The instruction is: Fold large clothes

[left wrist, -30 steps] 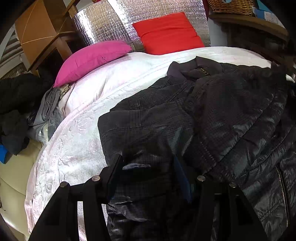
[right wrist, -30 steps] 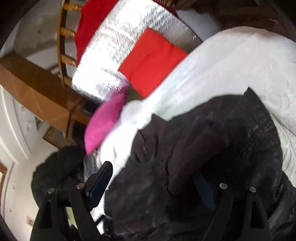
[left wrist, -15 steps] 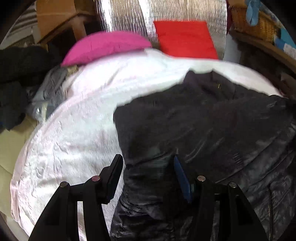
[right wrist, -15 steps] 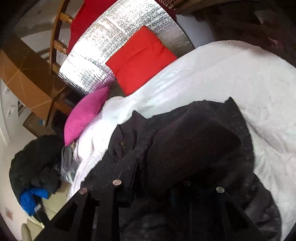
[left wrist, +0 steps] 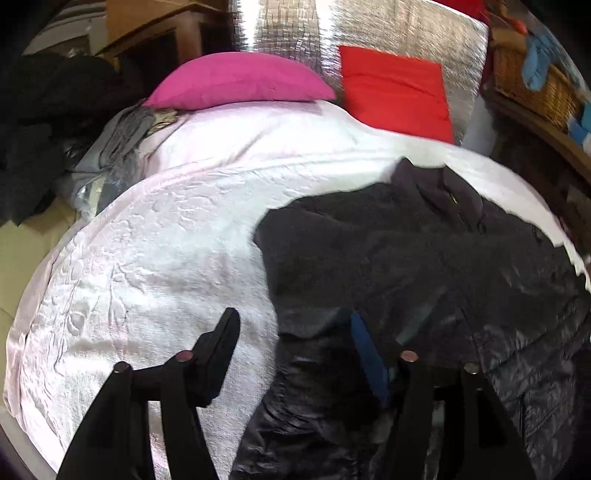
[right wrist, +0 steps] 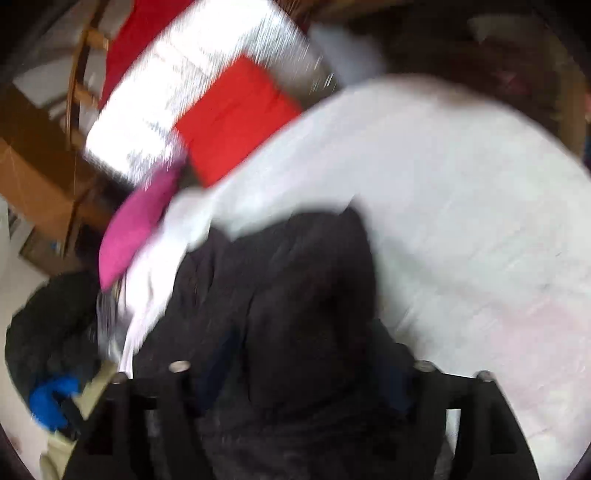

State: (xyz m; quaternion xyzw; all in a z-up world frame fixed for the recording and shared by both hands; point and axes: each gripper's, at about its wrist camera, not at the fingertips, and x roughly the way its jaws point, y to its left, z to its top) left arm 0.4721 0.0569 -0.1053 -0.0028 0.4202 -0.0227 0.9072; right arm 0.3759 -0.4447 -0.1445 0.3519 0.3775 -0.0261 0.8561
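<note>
A large black quilted jacket (left wrist: 424, 266) lies on the white bedspread (left wrist: 177, 236), its collar toward the pillows. My left gripper (left wrist: 291, 332) hangs over the jacket's left lower edge, jaws wide apart, with fabric bunched between the fingers but not pinched. In the blurred right wrist view the jacket (right wrist: 295, 288) fills the space between the fingers of my right gripper (right wrist: 306, 369). A fold of it stands up between them. The blur hides whether they pinch it.
A pink pillow (left wrist: 240, 81) and a red pillow (left wrist: 395, 92) lean on a silver panel (left wrist: 369, 29) at the head of the bed. Dark and grey clothes (left wrist: 33, 122) pile up left of the bed. A wicker basket (left wrist: 535, 85) sits on a shelf at right.
Both grippers have shifted over the jacket, which now sits further right in the left view. The right gripper's fingers have drawn closer together around a fold. The right view is now motion-blurred.
</note>
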